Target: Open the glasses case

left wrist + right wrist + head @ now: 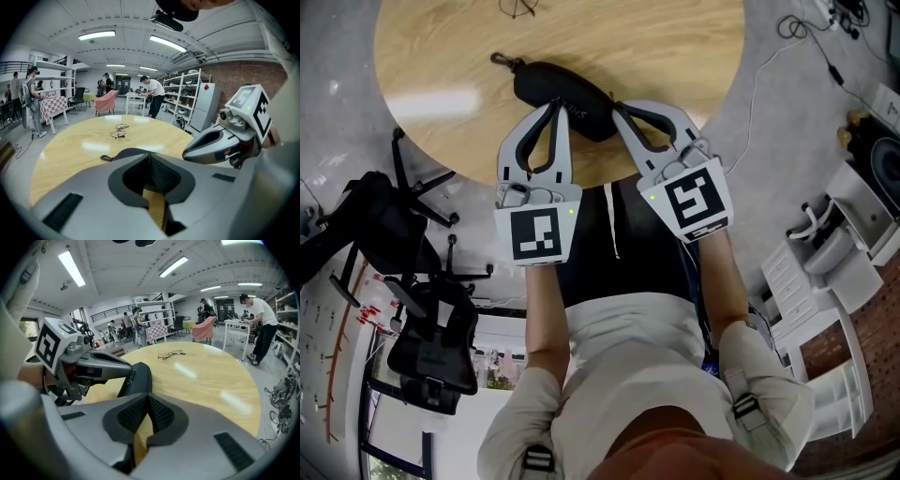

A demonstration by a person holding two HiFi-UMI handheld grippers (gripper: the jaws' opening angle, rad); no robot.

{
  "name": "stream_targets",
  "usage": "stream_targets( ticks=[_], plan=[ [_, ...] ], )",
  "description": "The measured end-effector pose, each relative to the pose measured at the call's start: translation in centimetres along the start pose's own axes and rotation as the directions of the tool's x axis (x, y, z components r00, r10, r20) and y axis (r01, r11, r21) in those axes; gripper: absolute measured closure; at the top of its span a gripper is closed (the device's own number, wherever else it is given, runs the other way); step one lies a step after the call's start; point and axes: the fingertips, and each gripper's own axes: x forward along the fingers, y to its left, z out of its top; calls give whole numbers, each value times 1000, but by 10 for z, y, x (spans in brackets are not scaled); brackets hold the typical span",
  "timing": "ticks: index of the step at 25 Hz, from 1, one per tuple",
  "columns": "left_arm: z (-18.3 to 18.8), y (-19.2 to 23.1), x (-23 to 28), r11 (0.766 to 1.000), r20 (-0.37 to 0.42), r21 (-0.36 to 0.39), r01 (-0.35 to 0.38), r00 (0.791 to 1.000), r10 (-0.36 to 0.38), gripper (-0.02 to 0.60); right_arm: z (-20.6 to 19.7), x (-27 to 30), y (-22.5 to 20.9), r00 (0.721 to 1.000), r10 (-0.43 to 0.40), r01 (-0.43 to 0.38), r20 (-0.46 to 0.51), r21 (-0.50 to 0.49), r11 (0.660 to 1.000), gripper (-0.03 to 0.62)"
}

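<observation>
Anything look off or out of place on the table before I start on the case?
Nothing is spilled or damaged. The black glasses case lies flat near the table edge and looks closed. The only oddity is a pair of glasses lying loose at the table's far side, outside the case.

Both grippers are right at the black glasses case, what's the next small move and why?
Probably open the jaws of the left gripper to take hold of the glasses case: it lies closed, and both that gripper and the right gripper sit at its near edge, shut on nothing.
</observation>
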Motion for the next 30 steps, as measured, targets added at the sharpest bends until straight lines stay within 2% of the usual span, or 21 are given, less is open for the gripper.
stream_targets(
  ticks=[6,11,15,21,25,30],
  plan=[
    [-3,8,-13,999,-15,-13,-42,999,41,561,7,6,30,998,56,-56,0,-23,998,574],
    [2,4,-18,1000,-1,-6,-10,1000,10,560,12,10,46,995,99,-99,9,-31,995,574],
    [1,4,-18,999,6,-44,13,1000,-12,560,15,15,55,994,113,-113,7,-31,993,574],
    [0,5,-21,999,13,-49,19,1000,-18,561,18,17,72,988,157,-156,0,-54,986,574],
    [-3,9,-26,1000,-5,-9,2,1000,-2,561,17,13,76,985,168,-172,-40,-123,977,572],
    [-5,14,-31,999,-2,-33,-13,1000,13,561,15,9,74,984,163,-174,-69,-192,966,572]
  ],
)
